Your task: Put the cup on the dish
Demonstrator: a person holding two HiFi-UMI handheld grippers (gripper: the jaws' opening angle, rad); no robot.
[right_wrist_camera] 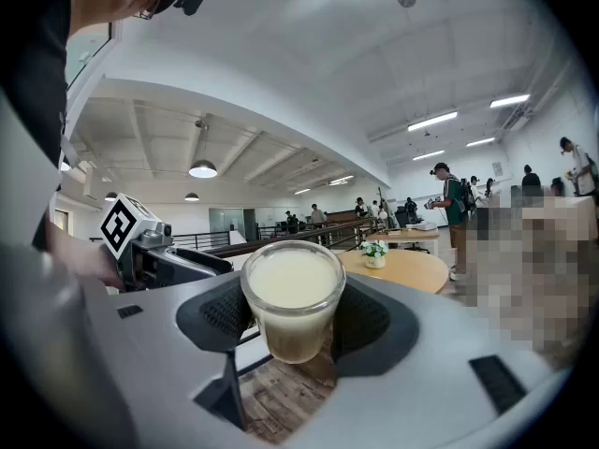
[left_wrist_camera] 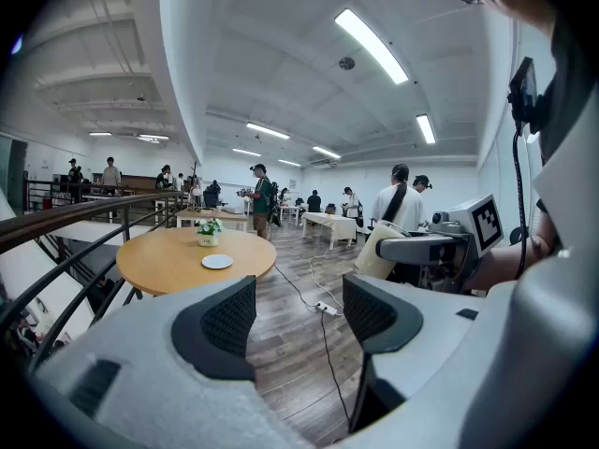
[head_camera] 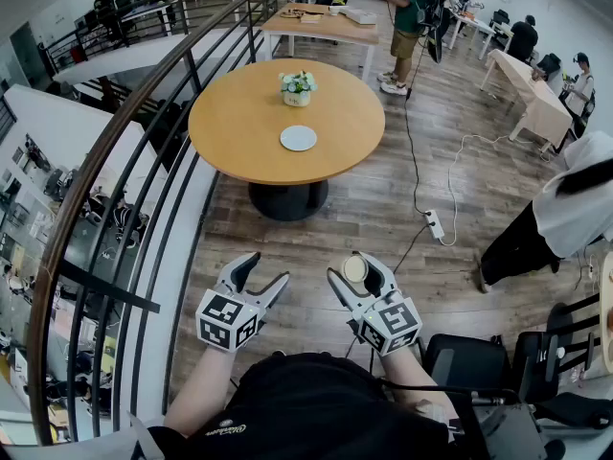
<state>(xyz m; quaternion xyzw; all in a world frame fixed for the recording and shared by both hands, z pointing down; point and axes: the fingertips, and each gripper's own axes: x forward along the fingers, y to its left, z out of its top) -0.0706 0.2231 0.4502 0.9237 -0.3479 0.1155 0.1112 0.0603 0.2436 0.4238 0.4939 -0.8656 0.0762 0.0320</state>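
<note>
1. no word, number or brand can be read in any view.
2. the cube (head_camera: 230, 320) on the left gripper (head_camera: 265, 268) carries black-and-white square markers: patterns, not letters.
3. right of that cube, the second cube (head_camera: 391, 325), on the right gripper (head_camera: 352, 268), carries the same kind of markers.
4. below the first cube, a line of white print (head_camera: 227, 429) on the person's black shirt (head_camera: 306, 401) is too small to read.

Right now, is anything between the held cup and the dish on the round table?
Nothing visible. Only open floor lies between the cup and the table; the flower pot stands beyond the dish, apart from it.
</note>
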